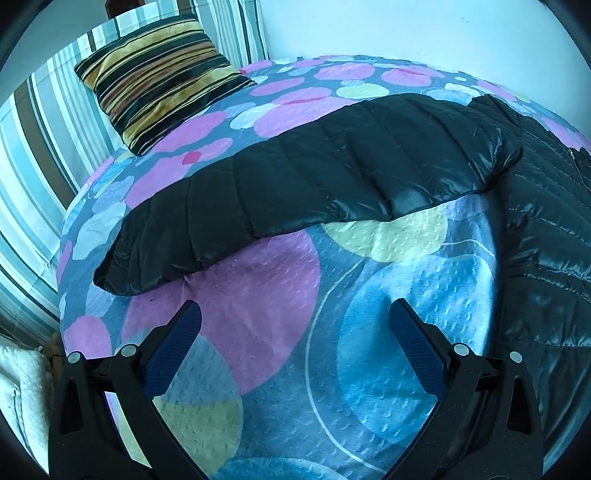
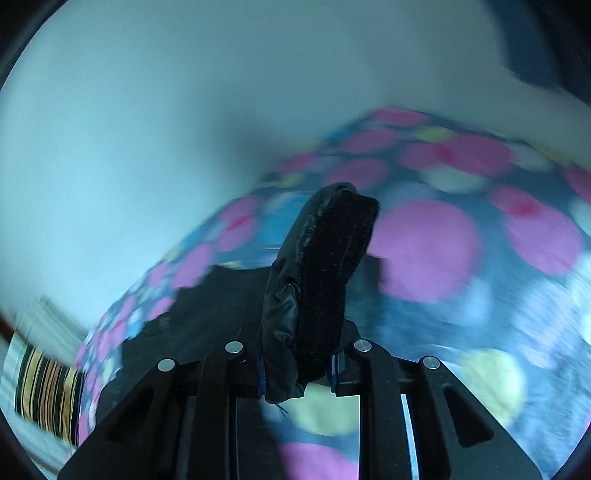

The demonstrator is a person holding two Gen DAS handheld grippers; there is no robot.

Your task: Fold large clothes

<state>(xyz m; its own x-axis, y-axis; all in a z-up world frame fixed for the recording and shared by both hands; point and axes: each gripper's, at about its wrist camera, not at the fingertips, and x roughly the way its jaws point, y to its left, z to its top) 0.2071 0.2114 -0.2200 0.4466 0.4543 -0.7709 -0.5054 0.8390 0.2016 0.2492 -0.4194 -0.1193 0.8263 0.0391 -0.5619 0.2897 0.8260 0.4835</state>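
A black quilted puffer jacket (image 1: pixel 369 162) lies on a bed with a dotted pink, blue and yellow cover (image 1: pixel 258 295). One sleeve stretches to the left across the cover; the body lies at the right. My left gripper (image 1: pixel 295 317) is open and empty, just above the cover, short of the sleeve's near edge. My right gripper (image 2: pixel 299 365) is shut on a black cuff or edge of the jacket (image 2: pixel 325 273), which stands up between the jaws above the bed. More of the jacket (image 2: pixel 214 310) lies behind it. The right wrist view is blurred.
A striped brown and yellow cushion (image 1: pixel 155 74) lies at the head of the bed, also in the right wrist view (image 2: pixel 44 391). Striped bedding (image 1: pixel 33 155) hangs at the left. A pale wall (image 1: pixel 406 26) stands behind the bed.
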